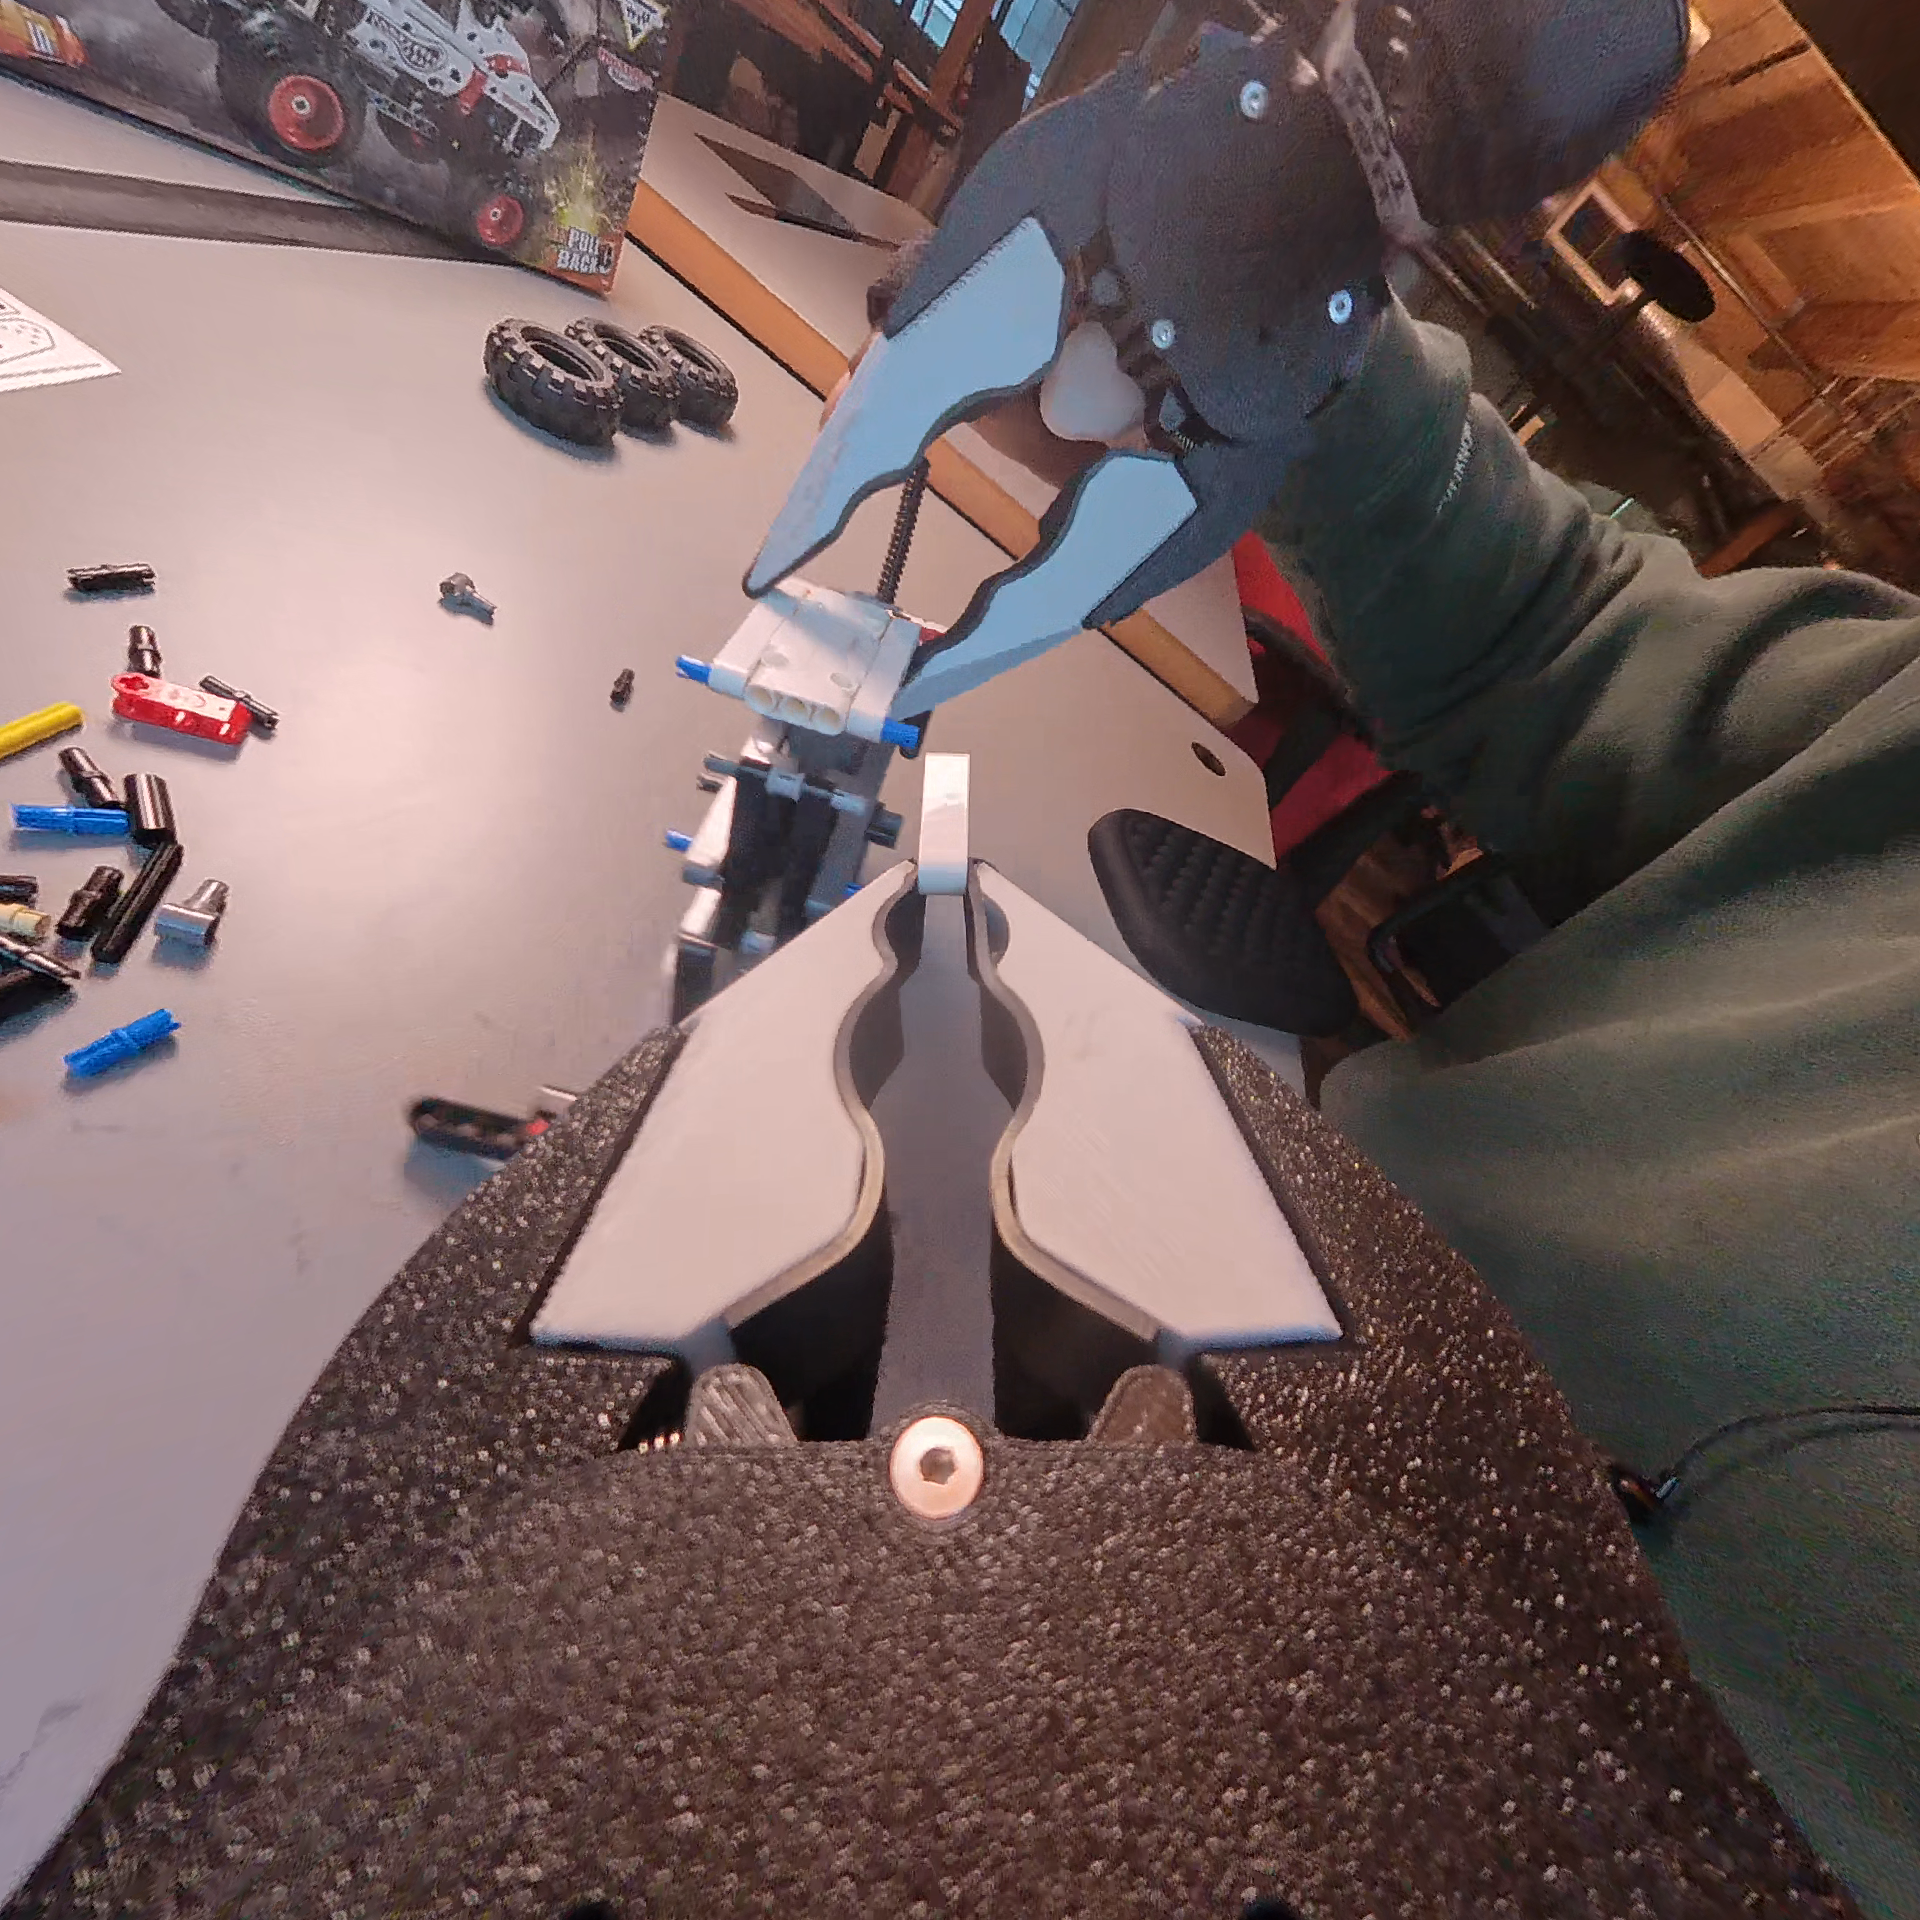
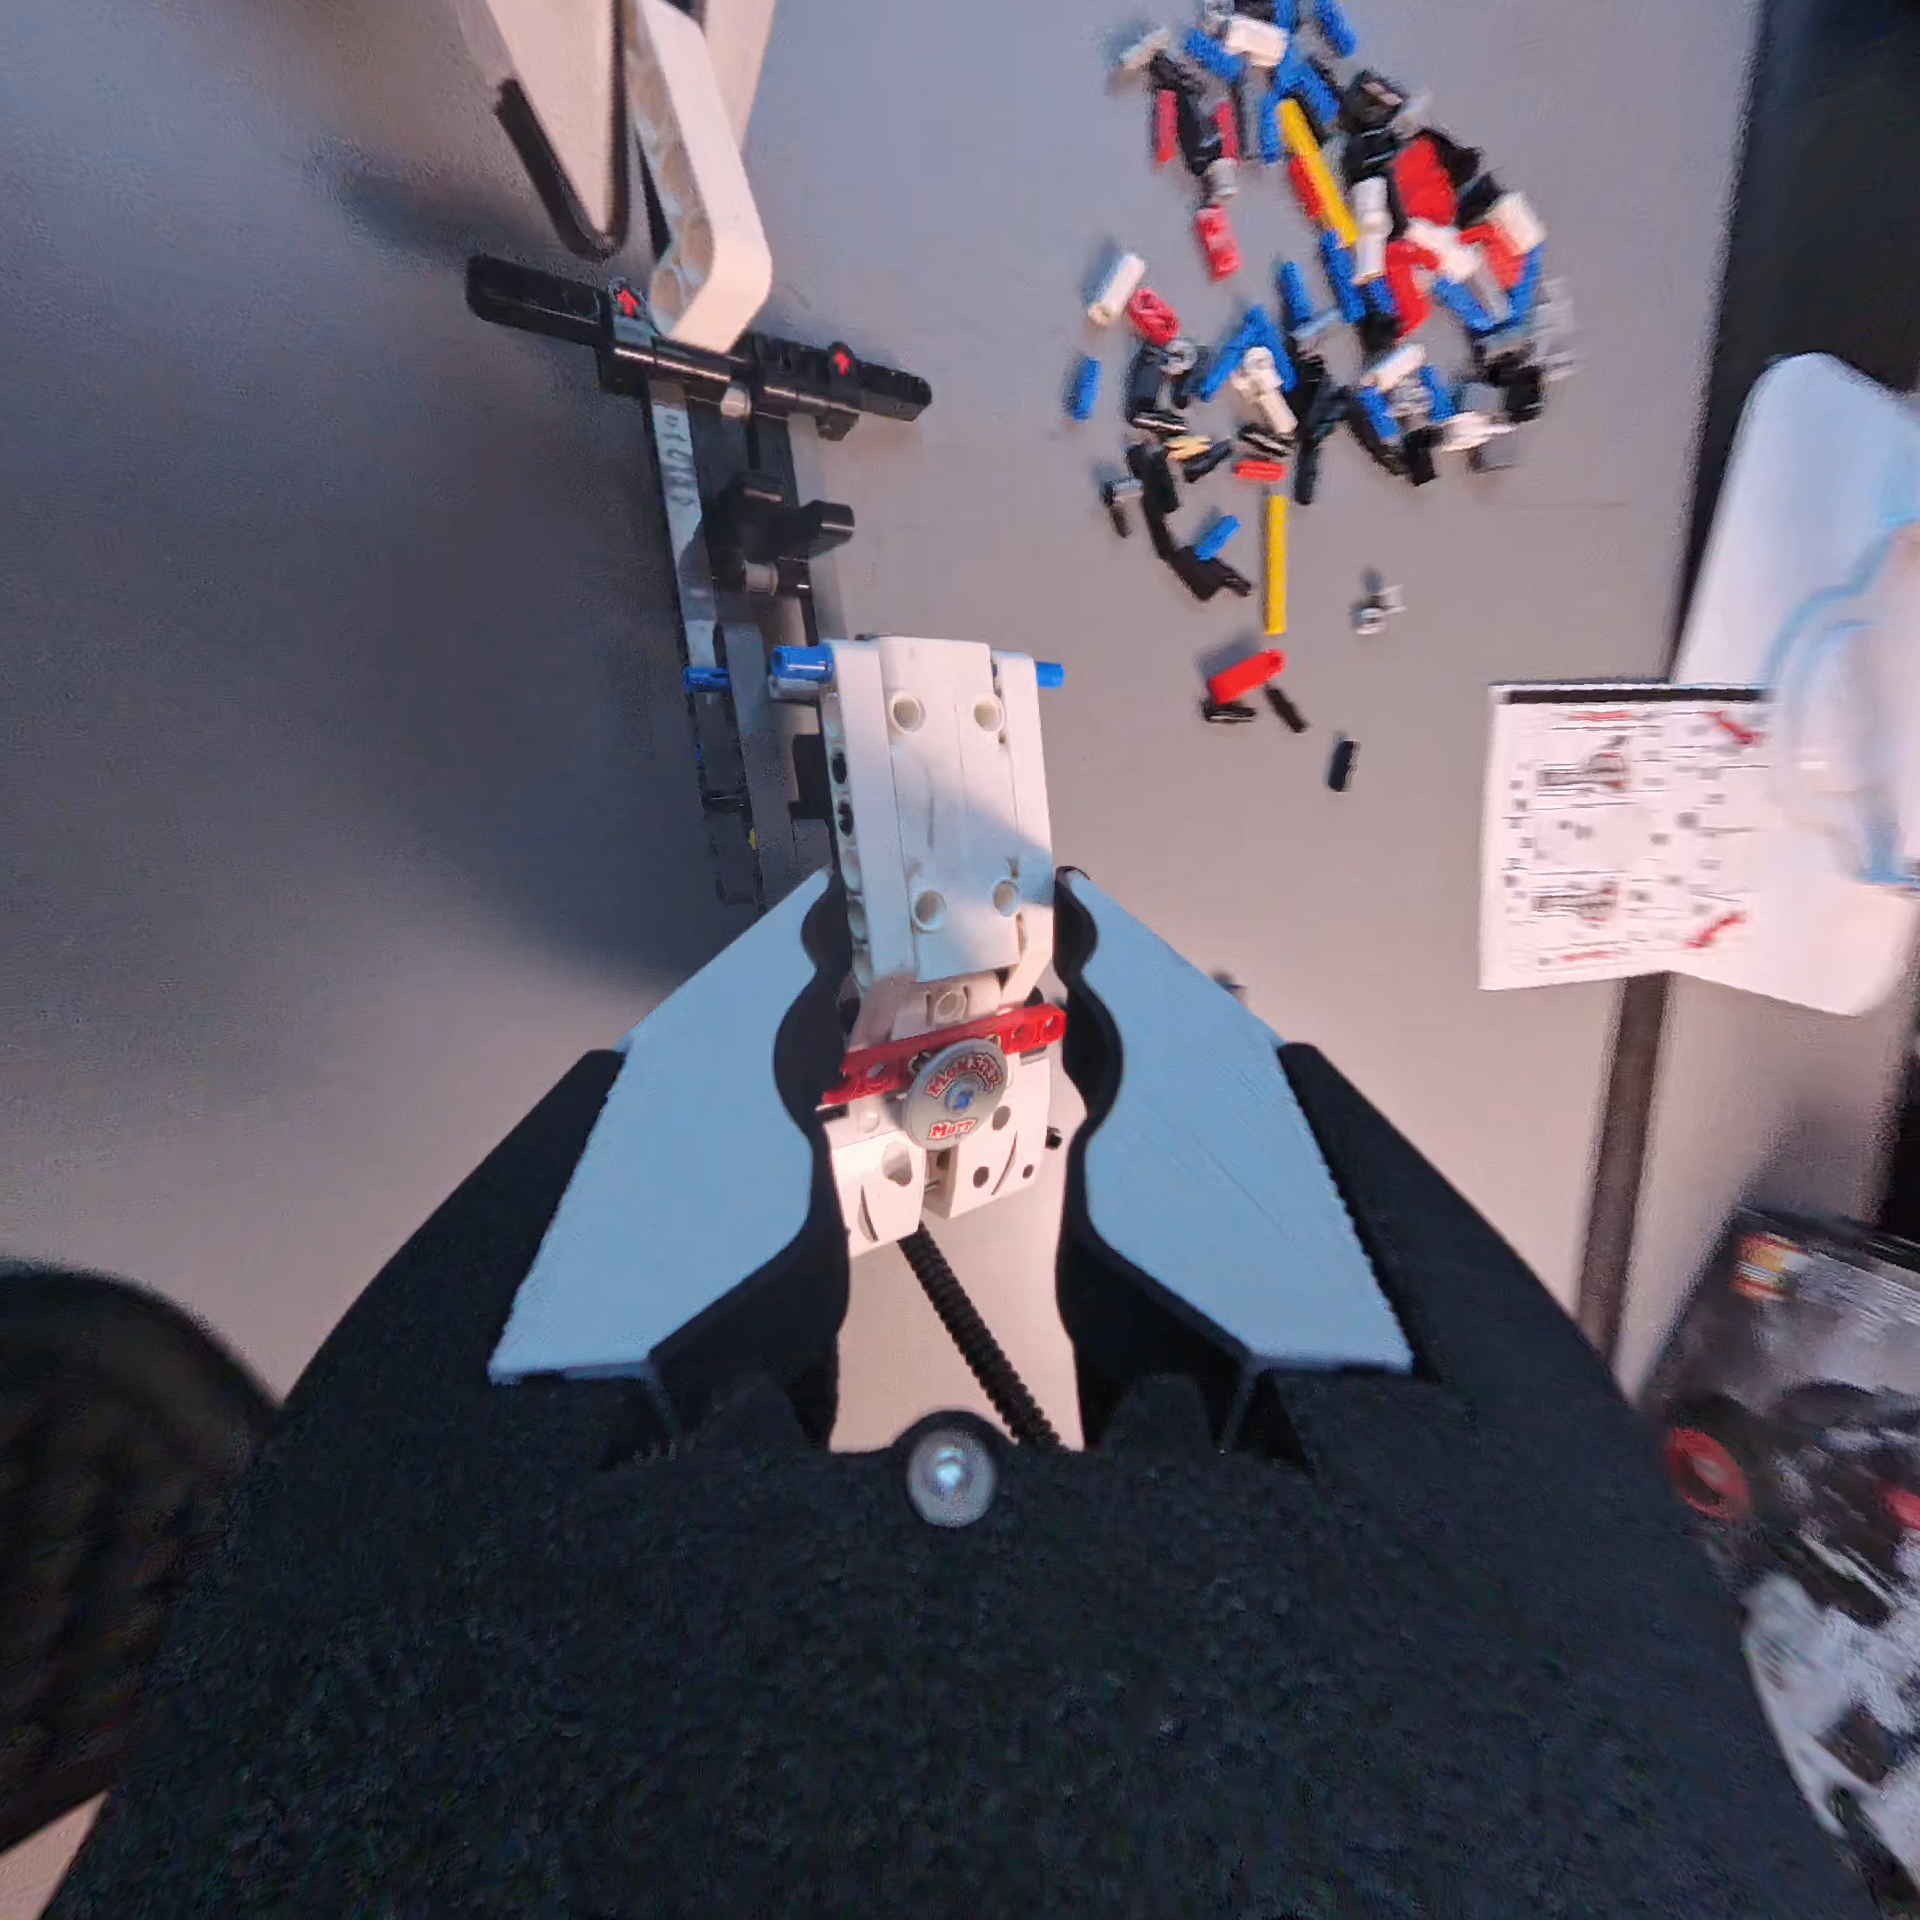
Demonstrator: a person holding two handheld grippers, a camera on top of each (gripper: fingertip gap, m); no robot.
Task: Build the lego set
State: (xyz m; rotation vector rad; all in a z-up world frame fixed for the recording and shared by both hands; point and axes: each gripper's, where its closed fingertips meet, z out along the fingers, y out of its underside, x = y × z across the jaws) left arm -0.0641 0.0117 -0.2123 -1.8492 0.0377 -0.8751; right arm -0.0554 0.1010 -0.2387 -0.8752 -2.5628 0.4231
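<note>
Assembly is at a joining step, by the look of it: the right gripper (image 2: 945, 1039) has its fingers clamped on the white end block (image 2: 940, 821) of the half-built chassis (image 2: 727, 582), which reaches away from it over the grey table (image 2: 260, 675), and the left gripper (image 1: 945, 883) pinches a white beam (image 1: 945, 821) at its very tips, held just beside the chassis's far end. In the right wrist view that beam's rounded end sits against the black cross beam (image 2: 696, 358) at the far end, though I cannot tell whether it is seated. Loose pins and beams (image 2: 1330, 291) lie scattered well apart, with three black tyres (image 1: 608, 376), the instruction sheet (image 2: 1621, 831) and the set's box (image 1: 416, 125) nearby. Next, I judge, the beam's holes must line up with the pins and be pressed home while the right grip braces the chassis.
</note>
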